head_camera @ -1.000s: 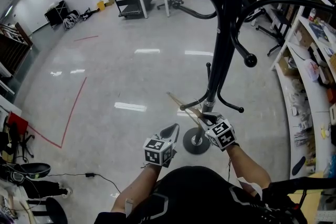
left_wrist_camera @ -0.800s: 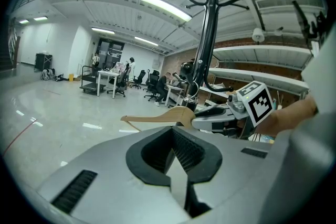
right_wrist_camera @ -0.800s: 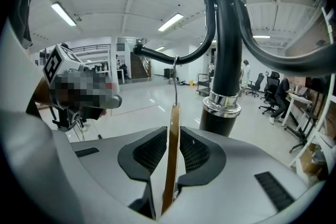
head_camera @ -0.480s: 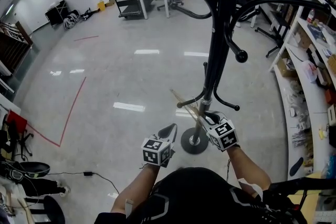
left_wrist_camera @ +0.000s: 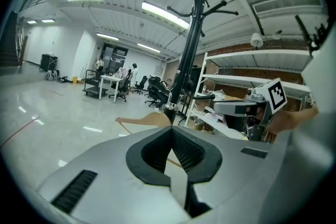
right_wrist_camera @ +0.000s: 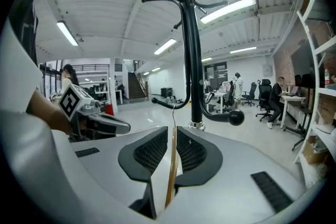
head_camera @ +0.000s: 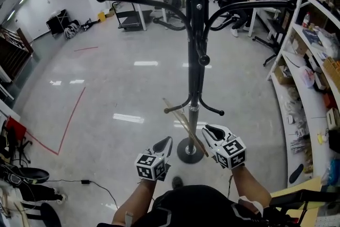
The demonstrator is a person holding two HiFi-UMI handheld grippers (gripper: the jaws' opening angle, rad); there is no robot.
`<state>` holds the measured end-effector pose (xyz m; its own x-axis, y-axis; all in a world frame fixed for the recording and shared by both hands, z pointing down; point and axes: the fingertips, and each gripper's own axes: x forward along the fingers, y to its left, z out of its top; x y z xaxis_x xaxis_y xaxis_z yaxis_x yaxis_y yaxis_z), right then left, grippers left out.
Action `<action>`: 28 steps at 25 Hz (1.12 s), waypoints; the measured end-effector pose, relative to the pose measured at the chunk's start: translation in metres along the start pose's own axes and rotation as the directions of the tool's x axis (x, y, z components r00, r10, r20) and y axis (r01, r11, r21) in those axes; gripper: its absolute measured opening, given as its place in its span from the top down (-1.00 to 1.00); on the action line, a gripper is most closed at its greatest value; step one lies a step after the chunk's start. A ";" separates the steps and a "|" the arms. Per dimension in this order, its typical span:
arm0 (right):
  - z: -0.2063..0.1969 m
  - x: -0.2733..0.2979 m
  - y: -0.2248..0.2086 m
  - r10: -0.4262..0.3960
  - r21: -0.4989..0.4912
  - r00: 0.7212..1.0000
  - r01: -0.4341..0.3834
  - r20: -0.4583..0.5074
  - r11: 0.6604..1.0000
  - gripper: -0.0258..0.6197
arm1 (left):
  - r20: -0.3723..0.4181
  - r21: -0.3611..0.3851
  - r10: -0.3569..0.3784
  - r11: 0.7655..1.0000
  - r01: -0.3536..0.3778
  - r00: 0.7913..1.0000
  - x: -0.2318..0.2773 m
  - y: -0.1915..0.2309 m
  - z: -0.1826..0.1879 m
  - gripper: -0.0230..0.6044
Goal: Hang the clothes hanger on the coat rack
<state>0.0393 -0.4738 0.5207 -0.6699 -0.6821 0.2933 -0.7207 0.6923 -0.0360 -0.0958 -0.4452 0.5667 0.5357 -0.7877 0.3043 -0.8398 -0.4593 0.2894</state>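
Hanger [head_camera: 184, 124] in right tool [head_camera: 208, 131], beside coat rack [head_camera: 195, 34]

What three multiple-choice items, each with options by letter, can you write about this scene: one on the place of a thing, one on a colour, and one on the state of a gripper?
1. Where is the pale wooden clothes hanger?
A. On an upper hook of the rack
B. Between the jaws of the right gripper
C. Flat on the floor

2. What colour is the tall metal coat rack?
A. White
B. Black
C. Red

3. In what state is the left gripper?
A. Shut on the hanger
B. Wide open
C. Shut, holding nothing

Answers:
1 B: the right gripper view shows its jaws pressed on the hanger's thin edge.
2 B: the pole and curved arms are black in every view.
3 C: its pads meet at the tip with nothing between them.
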 end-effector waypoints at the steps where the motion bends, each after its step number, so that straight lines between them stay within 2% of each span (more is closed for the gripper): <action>1: 0.005 -0.010 0.004 0.002 0.011 1.000 -0.002 0.020 1.000 0.74 | 0.006 0.008 -0.005 1.000 0.005 1.000 -0.006 -0.007 0.002 0.92; 5: 0.020 -0.049 0.014 -0.006 0.026 0.997 0.004 0.079 1.000 0.89 | 0.038 0.007 -0.018 1.000 0.018 0.999 -0.026 -0.033 0.008 0.92; 11: 0.016 -0.101 0.029 0.018 0.023 0.995 -0.020 0.095 1.000 0.90 | 0.092 0.048 -0.032 0.998 0.028 0.995 -0.051 -0.085 0.022 0.92; 16: 0.003 -0.126 0.032 0.031 0.051 0.996 -0.036 0.089 0.998 0.90 | 0.091 0.101 -0.047 0.994 0.038 0.995 -0.068 -0.121 0.022 0.92; 21: 0.013 -0.138 0.051 0.022 0.045 0.992 -0.028 0.123 0.999 0.90 | 0.102 0.132 -0.057 0.990 0.044 0.993 -0.104 -0.133 0.027 0.92; 28: 0.015 -0.158 0.089 -0.019 0.034 0.989 0.014 0.149 0.999 0.89 | 0.105 0.131 -0.080 0.989 0.066 0.991 -0.142 -0.138 0.009 0.92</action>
<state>0.0783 -0.3082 0.4574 -0.6751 -0.7227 0.1478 -0.7358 0.6741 -0.0646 -0.0567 -0.2734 0.4752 0.5888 -0.7872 0.1832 -0.8070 -0.5600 0.1874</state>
